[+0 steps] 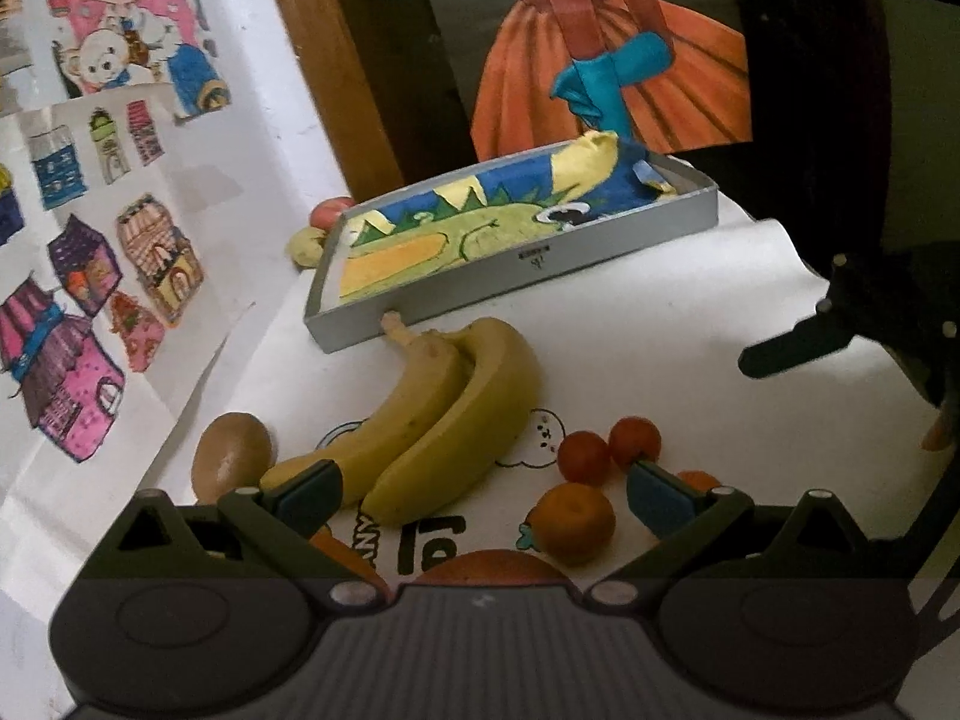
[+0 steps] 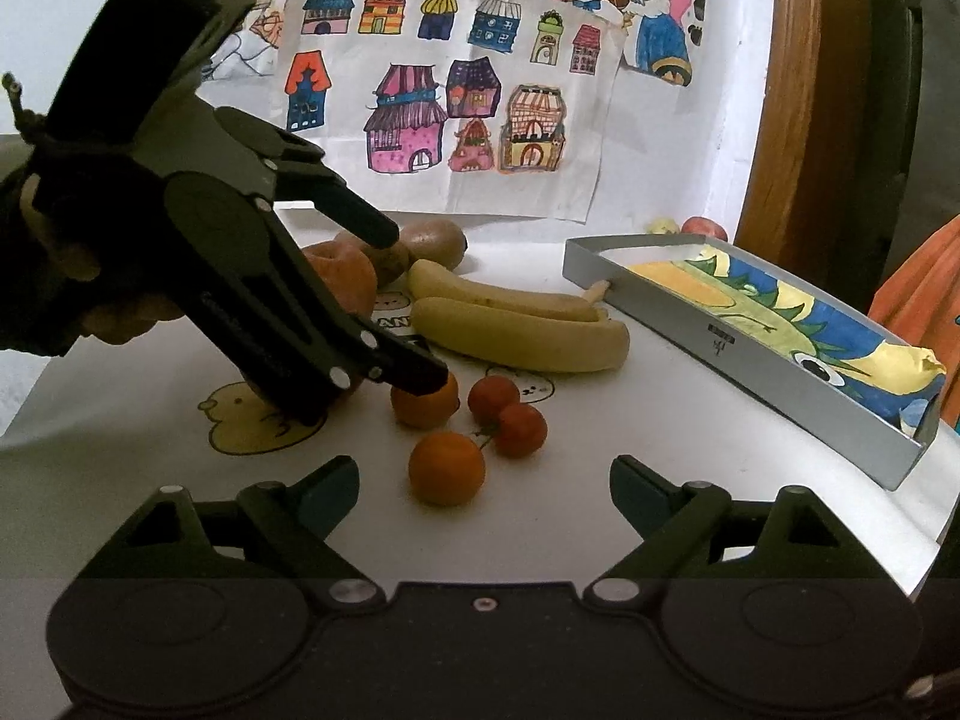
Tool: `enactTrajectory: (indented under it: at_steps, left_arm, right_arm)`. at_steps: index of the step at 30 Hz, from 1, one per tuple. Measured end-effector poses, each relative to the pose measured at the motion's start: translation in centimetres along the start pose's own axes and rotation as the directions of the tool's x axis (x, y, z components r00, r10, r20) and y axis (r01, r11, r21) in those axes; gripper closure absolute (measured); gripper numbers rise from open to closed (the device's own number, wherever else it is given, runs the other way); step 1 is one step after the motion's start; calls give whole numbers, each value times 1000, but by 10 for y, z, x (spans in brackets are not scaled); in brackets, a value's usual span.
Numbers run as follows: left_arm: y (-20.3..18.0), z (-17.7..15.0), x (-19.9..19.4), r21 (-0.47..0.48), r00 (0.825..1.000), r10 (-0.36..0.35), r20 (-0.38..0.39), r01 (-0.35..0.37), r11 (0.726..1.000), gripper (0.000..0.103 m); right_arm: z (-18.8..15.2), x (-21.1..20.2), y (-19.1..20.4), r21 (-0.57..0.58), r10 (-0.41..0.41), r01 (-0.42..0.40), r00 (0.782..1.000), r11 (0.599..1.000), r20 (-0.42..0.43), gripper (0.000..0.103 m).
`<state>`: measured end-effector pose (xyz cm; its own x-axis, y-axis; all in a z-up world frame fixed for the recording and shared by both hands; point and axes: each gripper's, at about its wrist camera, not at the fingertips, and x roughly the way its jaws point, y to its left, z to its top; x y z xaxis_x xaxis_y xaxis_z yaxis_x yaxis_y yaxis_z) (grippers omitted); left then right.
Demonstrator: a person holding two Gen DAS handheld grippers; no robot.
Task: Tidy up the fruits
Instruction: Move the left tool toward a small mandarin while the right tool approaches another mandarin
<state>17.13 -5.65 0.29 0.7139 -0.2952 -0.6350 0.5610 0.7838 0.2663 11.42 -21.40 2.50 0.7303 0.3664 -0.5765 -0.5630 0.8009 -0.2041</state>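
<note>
Fruit lies loose on the white bench: two bananas at centre, two tomatoes and two small oranges nearer, kiwis farther left, and the grey tray, lined with a coloured drawing, at far right. The left gripper hangs over the left-hand fruit with jaws apart, one tip apparently just beside an orange. The right gripper waits near the closest orange, jaws wide apart and holding nothing.

We hold the left gripper low and angled down toward the table, its jaws spread wide, our hand wrapped round its handle. Our right gripper hovers level and just behind, fingers parted wide, nothing between them.
</note>
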Motion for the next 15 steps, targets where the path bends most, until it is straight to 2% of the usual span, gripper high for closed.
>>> enactTrajectory:
  at_steps: [9, 12, 15]
  left_arm:
    - [7, 4, 18, 48, 993, -88, -80, 92, 995, 1]
    - [8, 6, 21, 59, 988, -118, -103, 125, 990, 5]
    - [12, 9, 23, 28, 980, -163, -115, 167, 986, 9]
  right_arm:
    - [3, 6, -1, -6, 19, -19, 999, 1000, -34, 22]
    - [6, 7, -2, 3, 25, -25, 999, 1000, -39, 23]
    - [9, 9, -5, 15, 37, -36, 998, 999, -46, 23]
